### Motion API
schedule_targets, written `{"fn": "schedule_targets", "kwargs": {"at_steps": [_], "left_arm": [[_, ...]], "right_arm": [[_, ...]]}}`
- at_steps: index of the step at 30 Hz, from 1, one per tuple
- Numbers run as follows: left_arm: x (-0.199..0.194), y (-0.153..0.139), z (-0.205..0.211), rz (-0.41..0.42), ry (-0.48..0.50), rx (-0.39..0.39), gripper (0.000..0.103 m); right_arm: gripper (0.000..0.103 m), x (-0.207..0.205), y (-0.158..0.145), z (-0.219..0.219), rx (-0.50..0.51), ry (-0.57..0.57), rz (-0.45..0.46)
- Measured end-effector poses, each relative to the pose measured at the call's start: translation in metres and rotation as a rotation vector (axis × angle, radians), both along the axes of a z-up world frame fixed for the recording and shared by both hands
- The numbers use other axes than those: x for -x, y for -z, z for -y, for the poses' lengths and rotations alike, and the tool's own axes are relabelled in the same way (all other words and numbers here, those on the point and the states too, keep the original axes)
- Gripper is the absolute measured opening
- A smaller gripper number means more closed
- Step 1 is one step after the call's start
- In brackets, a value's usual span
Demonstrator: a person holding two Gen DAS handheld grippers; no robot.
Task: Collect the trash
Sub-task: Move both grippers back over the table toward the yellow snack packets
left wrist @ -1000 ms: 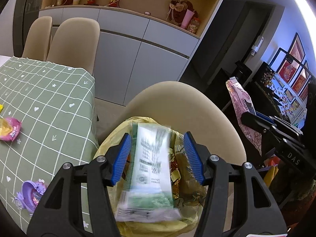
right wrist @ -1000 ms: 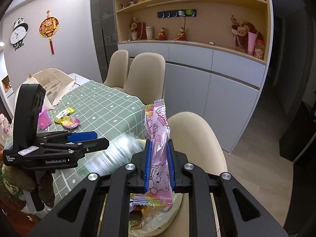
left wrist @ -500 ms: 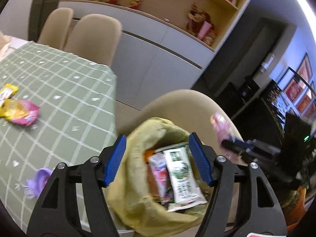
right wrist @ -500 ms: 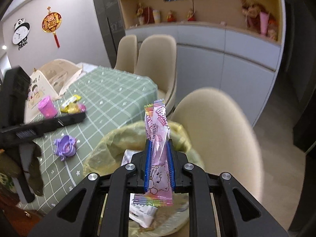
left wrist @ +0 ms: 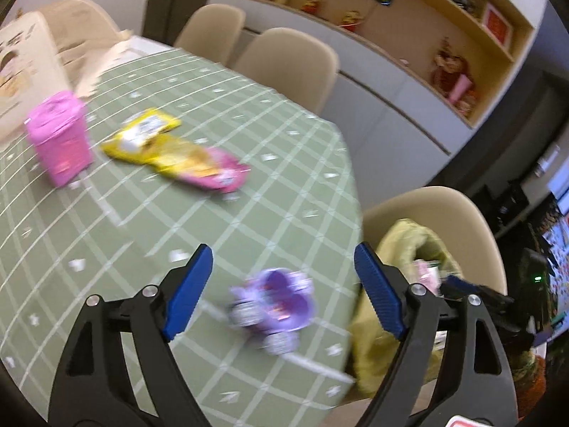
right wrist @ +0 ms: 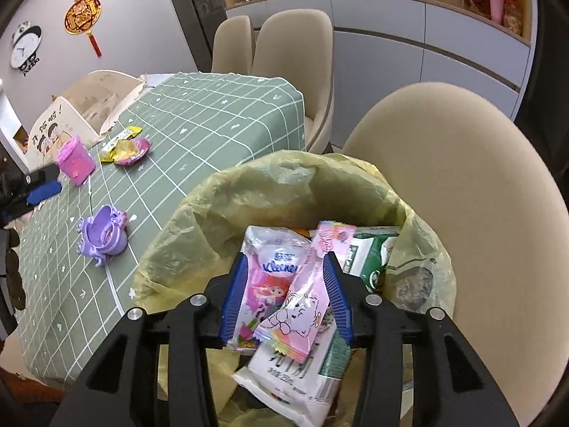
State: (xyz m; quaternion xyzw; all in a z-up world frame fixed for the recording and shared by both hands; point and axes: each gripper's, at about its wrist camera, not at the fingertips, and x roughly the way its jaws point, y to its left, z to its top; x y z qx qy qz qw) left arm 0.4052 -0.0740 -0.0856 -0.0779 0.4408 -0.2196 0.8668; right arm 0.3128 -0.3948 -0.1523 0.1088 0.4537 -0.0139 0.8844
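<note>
Having dropped the green packet into the yellow bin bag [right wrist: 213, 220], the left tool [left wrist: 281, 288] now swings empty and opening over the purple toy [left wrist: 274, 302] on the tabletop [left wrist: 249, 220], while the right tool [right wrist: 284, 295] is opening to release its pink wrapper [right wrist: 302, 306] over the bag.

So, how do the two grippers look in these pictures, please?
Both are alike: the left gripper and the right gripper have matte black plastic arms with triangular cut-outs and silver round screws at the joints. The jaws carry blue ribbed pads. No cables, sleeves or hands show. A red and white label peeks out at the left one's base.
</note>
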Motion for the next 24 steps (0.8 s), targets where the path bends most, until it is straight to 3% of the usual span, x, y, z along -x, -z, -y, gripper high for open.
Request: {"fn": "schedule_targets", "kwargs": {"at_steps": [6, 14, 17, 20, 24], "left_arm": [[-0.010, 0.010, -0.055, -0.022, -0.089, -0.057, 0.078], [-0.031, 0.003, -0.111, 0.012, -0.128, -0.063, 0.085], [-0.052, 0.003, -0.116, 0.024, -0.094, -0.044, 0.094], [-0.077, 0.007, -0.109, 0.051, -0.041, -0.013, 0.094], [-0.115, 0.019, -0.087, 0.033, 0.012, -0.046, 0.094]], "right_arm": [[0.042, -0.016, -0.033, -0.030, -0.010, -0.038, 0.104], [0.042, -0.085, -0.061, -0.116, 0.026, -0.271, 0.179], [0.042, -0.113, -0.064, -0.147, 0.049, -0.368, 0.196], [0.042, -0.140, -0.068, -0.166, 0.045, -0.421, 0.203], [0.042, -0.176, -0.060, -0.171, 0.054, -0.437, 0.166]]}}
